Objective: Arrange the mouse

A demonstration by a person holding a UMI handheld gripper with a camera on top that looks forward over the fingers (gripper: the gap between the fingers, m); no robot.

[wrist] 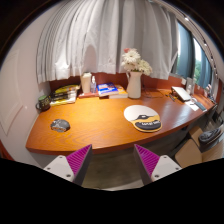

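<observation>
Evidently I hold the gripper [113, 160] back, fingers spread and empty, since the mouse [60, 125] lies far left of its pad [142, 118].

No legible text, label or number anywhere.

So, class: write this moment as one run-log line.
tongs: open, empty | mouse: on desk, beyond tongs | mouse pad: bare, apart from mouse | step: mouse not yet grasped
</observation>
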